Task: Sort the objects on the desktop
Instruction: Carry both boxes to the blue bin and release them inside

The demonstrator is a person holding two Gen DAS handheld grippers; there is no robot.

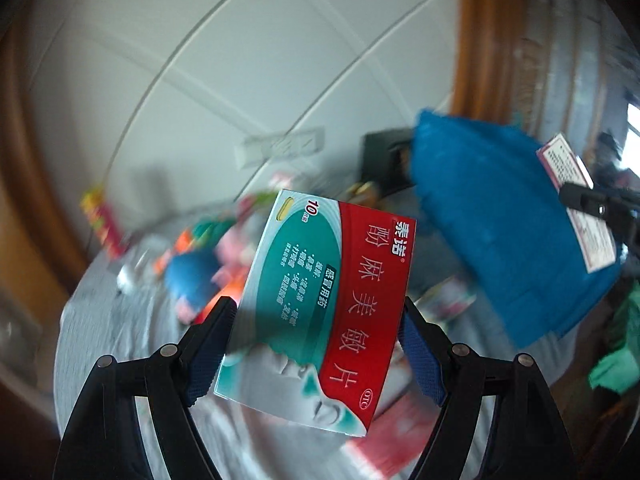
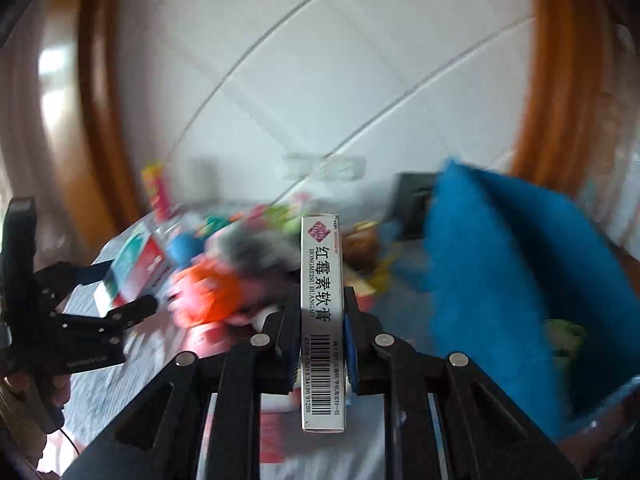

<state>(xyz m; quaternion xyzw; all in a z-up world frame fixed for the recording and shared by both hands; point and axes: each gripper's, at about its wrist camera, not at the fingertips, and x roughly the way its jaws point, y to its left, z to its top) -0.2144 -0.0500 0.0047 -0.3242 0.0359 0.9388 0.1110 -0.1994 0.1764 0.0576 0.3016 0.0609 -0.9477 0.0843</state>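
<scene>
Left gripper (image 1: 316,344) is closed on a red and teal medicine box (image 1: 316,312), its 2 blue-padded fingers (image 1: 208,356) pressing the box's opposite long edges; the box is tilted and held up above the tabletop (image 1: 120,344), printed face toward the camera. Right gripper (image 2: 322,344) is clamped narrow on a slim white ointment box (image 2: 322,320), held on edge with its barcode end nearest the camera and the far end pointing away. A blue felt storage bin (image 2: 500,280) stands to the right of both grippers; in the left wrist view it (image 1: 500,224) sits right of the medicine box, and the ointment box (image 1: 576,204) shows in front of it, gripped by the right gripper (image 1: 588,200). In the right wrist view the left gripper (image 2: 120,292) appears at far left with the medicine box (image 2: 136,264), a hand (image 2: 52,392) on its handle below. A heap of colourful small items (image 2: 224,276), too blurred to identify, lies on the grey cloth-covered tabletop (image 2: 120,376) beyond both boxes. White tiled wall (image 1: 224,60) behind.
</scene>
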